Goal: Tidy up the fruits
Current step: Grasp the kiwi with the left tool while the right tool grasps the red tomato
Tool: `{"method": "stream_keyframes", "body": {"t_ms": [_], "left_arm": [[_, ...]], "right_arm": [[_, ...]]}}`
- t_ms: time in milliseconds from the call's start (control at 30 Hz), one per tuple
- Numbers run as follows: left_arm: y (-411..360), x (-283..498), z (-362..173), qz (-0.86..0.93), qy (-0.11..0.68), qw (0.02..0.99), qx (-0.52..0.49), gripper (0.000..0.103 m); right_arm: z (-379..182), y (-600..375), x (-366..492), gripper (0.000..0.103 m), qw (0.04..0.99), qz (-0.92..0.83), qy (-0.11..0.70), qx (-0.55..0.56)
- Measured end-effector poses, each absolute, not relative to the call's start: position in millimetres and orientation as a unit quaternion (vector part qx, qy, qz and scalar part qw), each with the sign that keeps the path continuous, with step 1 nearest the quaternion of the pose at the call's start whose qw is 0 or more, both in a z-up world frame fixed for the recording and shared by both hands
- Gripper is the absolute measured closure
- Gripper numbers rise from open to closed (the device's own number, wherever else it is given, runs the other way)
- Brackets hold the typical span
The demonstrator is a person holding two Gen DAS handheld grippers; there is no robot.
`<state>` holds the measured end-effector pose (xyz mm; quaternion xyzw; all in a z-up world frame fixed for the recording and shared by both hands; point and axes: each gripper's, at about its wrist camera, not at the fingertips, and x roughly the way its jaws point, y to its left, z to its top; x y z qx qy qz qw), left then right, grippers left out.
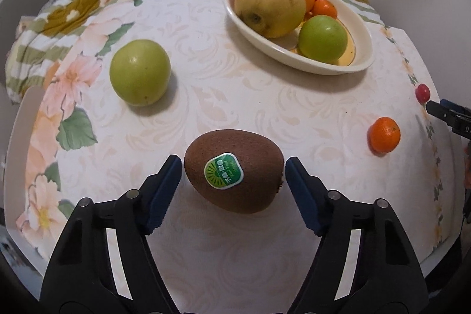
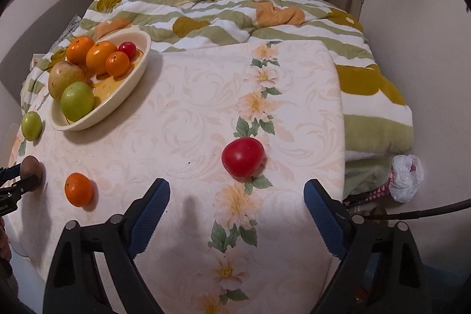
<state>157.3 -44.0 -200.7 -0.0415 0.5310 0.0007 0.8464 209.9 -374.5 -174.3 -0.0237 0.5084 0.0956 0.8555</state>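
A brown kiwi (image 1: 235,171) with a green sticker lies on the table between the fingers of my left gripper (image 1: 232,169). The jaws stand around it with a small gap each side, so the gripper is open. It shows at the left edge of the right wrist view (image 2: 31,169). A cream oval bowl (image 1: 332,68) at the far right holds a large pear, a green apple, oranges and small red fruits. A loose green apple (image 1: 140,72), a mandarin (image 1: 384,134) and a red tomato (image 2: 243,156) lie on the cloth. My right gripper (image 2: 237,196) is open and empty, just short of the tomato.
The table has a cream floral cloth (image 2: 191,122). A striped quilt (image 2: 235,11) is heaped behind it and falls down the right side. A white plastic bag (image 2: 407,178) lies below the table's right edge. The bowl (image 2: 129,84) shows at the left in the right wrist view.
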Motion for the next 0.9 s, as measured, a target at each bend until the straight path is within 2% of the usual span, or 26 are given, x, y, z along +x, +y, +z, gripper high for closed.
{"method": "stream_keyframes", "body": {"t_ms": [100, 267, 433, 500, 633, 700, 900], "left_arm": [[-41.5, 159.5, -201.8, -0.002, 0.53, 0.846, -0.05, 0.029], [-43.7, 162.1, -201.5, -0.002, 0.531, 0.846, -0.044, 0.029], [-42.2, 161.5, -201.5, 0.0, 0.534, 0.844, -0.051, 0.03], [-41.6, 161.2, -201.6, 0.002, 0.535, 0.843, -0.054, 0.03], [-41.8, 160.4, -200.5, 0.007, 0.536, 0.842, -0.057, 0.03], [-42.4, 159.6, -199.5, 0.008, 0.535, 0.843, -0.059, 0.03], [-45.8, 156.9, -194.0, 0.008, 0.529, 0.846, -0.064, 0.03]], "right_arm": [[-179.6, -373.1, 214.5, 0.023, 0.85, 0.1, 0.516, -0.025], [-186.1, -373.7, 222.5, 0.028, 0.845, 0.1, 0.524, -0.029], [-186.1, -376.4, 229.8, 0.038, 0.847, 0.094, 0.523, -0.022], [-185.0, -376.4, 233.1, 0.048, 0.848, 0.092, 0.522, -0.024], [-183.1, -373.7, 235.1, 0.059, 0.848, 0.097, 0.52, -0.033], [-182.8, -371.4, 234.6, 0.071, 0.849, 0.099, 0.518, -0.04], [-178.0, -368.0, 232.8, 0.071, 0.851, 0.11, 0.511, -0.046]]}}
